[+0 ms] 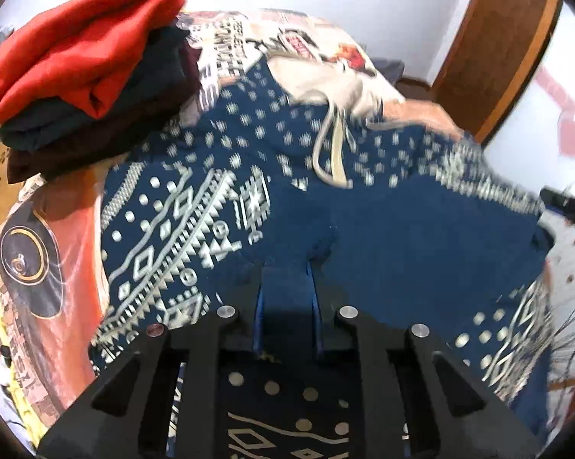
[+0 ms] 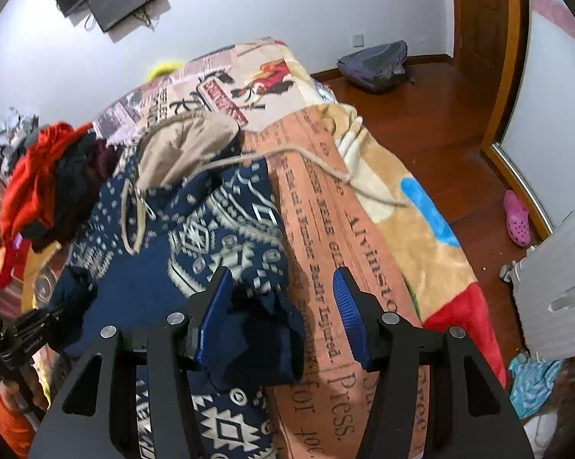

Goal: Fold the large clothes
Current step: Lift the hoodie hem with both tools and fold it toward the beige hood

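Note:
A dark blue hoodie [image 1: 402, 237] with a white geometric print lies spread over the bed, its beige hood lining [image 2: 188, 141] and drawstring [image 2: 325, 164] at the far end. My left gripper [image 1: 287, 264] is shut on a raised fold of the plain blue cloth, which is pinched between its blue pads. My right gripper [image 2: 281, 273] stands open over the hoodie's [image 2: 134, 279] right edge. A bunched blue cuff [image 2: 264, 329] rests against its left finger [image 2: 214, 306], while the right finger [image 2: 348, 306] is clear of the cloth.
A stack of folded clothes [image 1: 80, 61], red on top, sits at the hoodie's far left. The printed blanket [image 2: 364, 229] covers the bed. On the wooden floor to the right lie a grey backpack [image 2: 375, 63] and a pink shoe [image 2: 517, 222]. A white radiator [image 2: 555, 279] stands nearby.

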### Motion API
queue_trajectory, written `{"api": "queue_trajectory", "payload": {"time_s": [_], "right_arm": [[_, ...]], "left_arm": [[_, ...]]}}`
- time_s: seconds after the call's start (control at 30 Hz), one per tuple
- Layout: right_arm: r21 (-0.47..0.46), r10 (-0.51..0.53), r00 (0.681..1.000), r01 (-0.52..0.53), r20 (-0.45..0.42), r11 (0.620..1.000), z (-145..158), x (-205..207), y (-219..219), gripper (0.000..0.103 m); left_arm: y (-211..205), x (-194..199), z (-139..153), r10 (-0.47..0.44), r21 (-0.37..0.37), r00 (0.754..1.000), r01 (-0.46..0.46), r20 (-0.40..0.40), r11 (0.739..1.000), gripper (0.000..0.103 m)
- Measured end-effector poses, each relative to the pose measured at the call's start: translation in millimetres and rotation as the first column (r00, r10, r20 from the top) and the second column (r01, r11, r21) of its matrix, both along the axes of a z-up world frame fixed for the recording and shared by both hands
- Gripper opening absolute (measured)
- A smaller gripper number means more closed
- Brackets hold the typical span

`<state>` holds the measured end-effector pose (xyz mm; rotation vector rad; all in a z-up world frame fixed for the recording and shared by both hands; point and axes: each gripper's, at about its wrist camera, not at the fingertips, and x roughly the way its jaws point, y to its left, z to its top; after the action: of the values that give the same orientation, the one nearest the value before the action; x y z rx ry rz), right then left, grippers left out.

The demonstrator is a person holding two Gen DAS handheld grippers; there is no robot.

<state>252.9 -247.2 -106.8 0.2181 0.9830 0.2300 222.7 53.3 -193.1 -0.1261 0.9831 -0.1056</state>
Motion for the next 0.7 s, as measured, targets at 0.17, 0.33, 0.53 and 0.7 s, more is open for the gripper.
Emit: {"api": "queue_trajectory", "payload": {"time_s": [0.17, 0.33, 0.53, 0.7], "right_arm": [[-0.012, 0.013, 0.999, -0.013, 0.04, 1.0, 8.5, 5.7, 9.3, 0.051], [-0.028, 0.055, 0.998, -0.055, -0.017, 0.998, -12.2, 11.5, 27.2, 0.051], [-0.052, 0.092, 0.994, -0.096, -0.067, 0.994, -31.7, 7.1, 39.3, 0.052], [-0.05, 0.091, 0.994, -0.094, -0.066, 0.994, -32.5, 5.8, 37.2, 0.058]], "left_arm": [[21.2, -0.6, 49.2, 0.039, -0.076, 0.99, -0.029, 0.136, 0.997, 0.017], [40.0, -8.1, 84.7, 0.093, -0.075, 0.958, -0.075, 0.271, 0.994, 0.017], [60.2, -8.1, 56.7, 0.134, 0.036, 0.968, -0.145, 0.211, 0.989, 0.018], [93.4, -14.3, 6.6, 0.212, 0.021, 0.976, -0.214, 0.056, 0.977, 0.018]]}}
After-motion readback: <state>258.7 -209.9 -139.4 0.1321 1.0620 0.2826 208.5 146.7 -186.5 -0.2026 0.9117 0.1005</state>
